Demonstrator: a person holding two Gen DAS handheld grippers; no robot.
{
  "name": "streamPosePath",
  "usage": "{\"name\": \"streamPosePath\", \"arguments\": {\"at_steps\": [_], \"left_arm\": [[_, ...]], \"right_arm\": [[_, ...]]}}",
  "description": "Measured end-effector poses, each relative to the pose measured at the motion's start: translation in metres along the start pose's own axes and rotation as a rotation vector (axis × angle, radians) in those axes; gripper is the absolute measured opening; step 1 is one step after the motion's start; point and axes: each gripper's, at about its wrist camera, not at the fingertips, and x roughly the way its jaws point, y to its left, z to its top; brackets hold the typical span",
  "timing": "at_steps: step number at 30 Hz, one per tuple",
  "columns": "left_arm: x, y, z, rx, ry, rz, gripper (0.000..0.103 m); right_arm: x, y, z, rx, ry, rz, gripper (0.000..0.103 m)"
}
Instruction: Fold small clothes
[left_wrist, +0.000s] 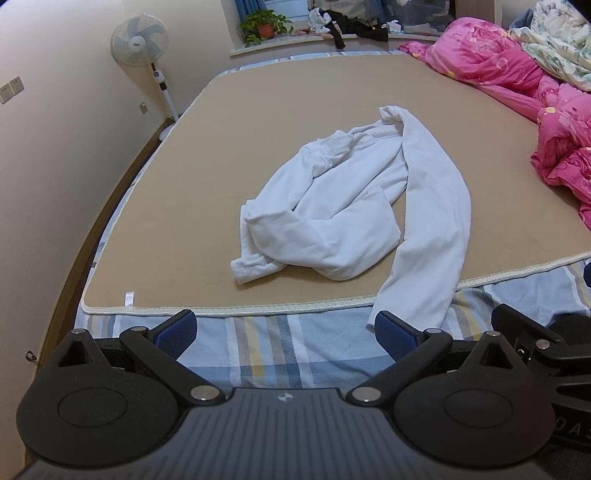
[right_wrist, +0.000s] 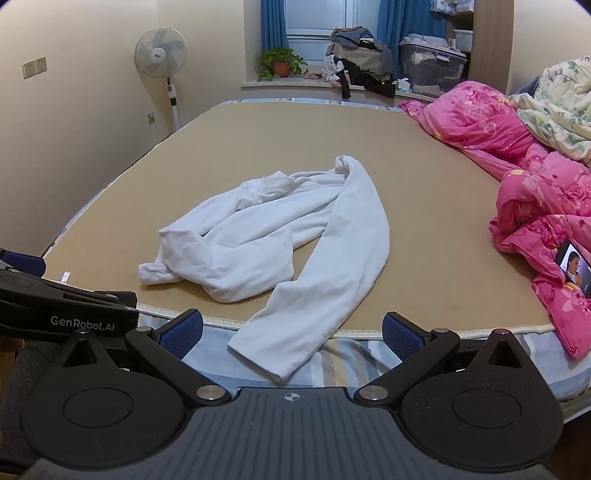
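A crumpled white long-sleeved fleece top lies on the tan bed mat; left gripper and right gripper gape wide, empty.

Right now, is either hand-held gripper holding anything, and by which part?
Nothing is held. The left hand-held gripper and right hand-held gripper are both open, short of the white garment.
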Motion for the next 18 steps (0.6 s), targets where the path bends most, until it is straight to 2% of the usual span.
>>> {"name": "streamPosePath", "arguments": {"at_steps": [6,10,13,16,18], "left_arm": [[0.016,0.015,0.014,-0.026,0.027,-0.067,0.102],[0.044,0.037,0.042,-0.055,0.026,-0.050,0.102],[0.075,0.050,0.069,-0.055,0.011,-0.014,0.102],[0.119,0.058,0.105,-0.039,-0.006,-0.026,0.102],[0.159,0.064,0.131,-0.037,0.011,-0.046,0.102]], "right_arm": [[0.012,-0.015,0.006,0.043,0.002,0.008,0.102],[0.026,-0.045,0.019,0.116,-0.044,-0.043,0.102],[0.046,-0.068,0.034,0.128,-0.073,-0.096,0.102],[0.080,-0.093,0.060,0.145,-0.112,-0.119,0.102],[0.111,-0.107,0.082,0.152,-0.126,-0.116,0.102]]}}
